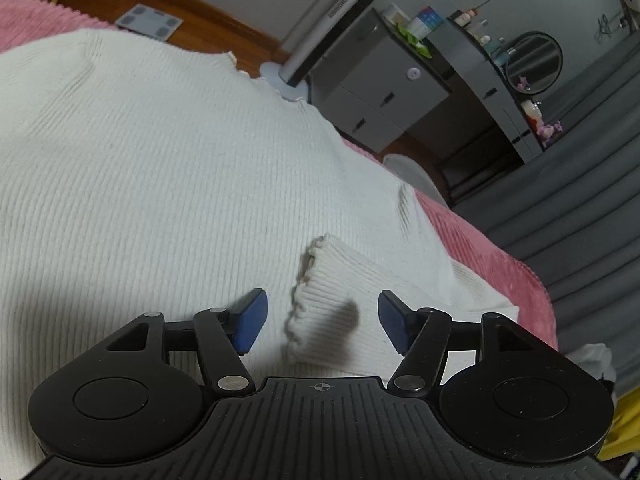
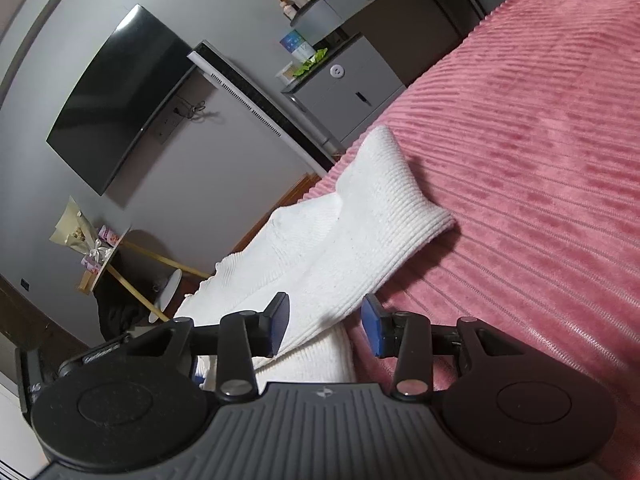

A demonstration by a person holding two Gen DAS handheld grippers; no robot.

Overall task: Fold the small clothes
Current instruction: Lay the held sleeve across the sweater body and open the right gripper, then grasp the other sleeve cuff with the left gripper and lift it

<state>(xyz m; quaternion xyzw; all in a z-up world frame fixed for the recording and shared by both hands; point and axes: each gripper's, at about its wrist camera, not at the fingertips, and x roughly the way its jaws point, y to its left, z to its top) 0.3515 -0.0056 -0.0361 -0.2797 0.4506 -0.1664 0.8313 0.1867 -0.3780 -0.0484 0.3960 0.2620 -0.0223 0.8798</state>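
Observation:
A white ribbed knit sweater (image 1: 160, 160) lies spread on the pink bedspread (image 1: 500, 264). One sleeve is folded across its body, and the sleeve's frilled cuff (image 1: 320, 304) sits between the blue pads of my left gripper (image 1: 323, 320). Those pads stand apart on either side of the cuff and do not press it. In the right wrist view a folded stretch of the sweater (image 2: 384, 208) runs down into my right gripper (image 2: 326, 322). The left pad lies against the knit, while a strip of pink bedspread (image 2: 520, 160) shows between the cloth and the right pad.
Beyond the bed's edge are grey cabinets (image 1: 372, 92) and a shelf with bottles and a round mirror (image 1: 534, 62). A bathroom scale (image 1: 149, 22) lies on the wooden floor. A wall television (image 2: 120, 96) and a small side table (image 2: 100, 256) appear in the right wrist view.

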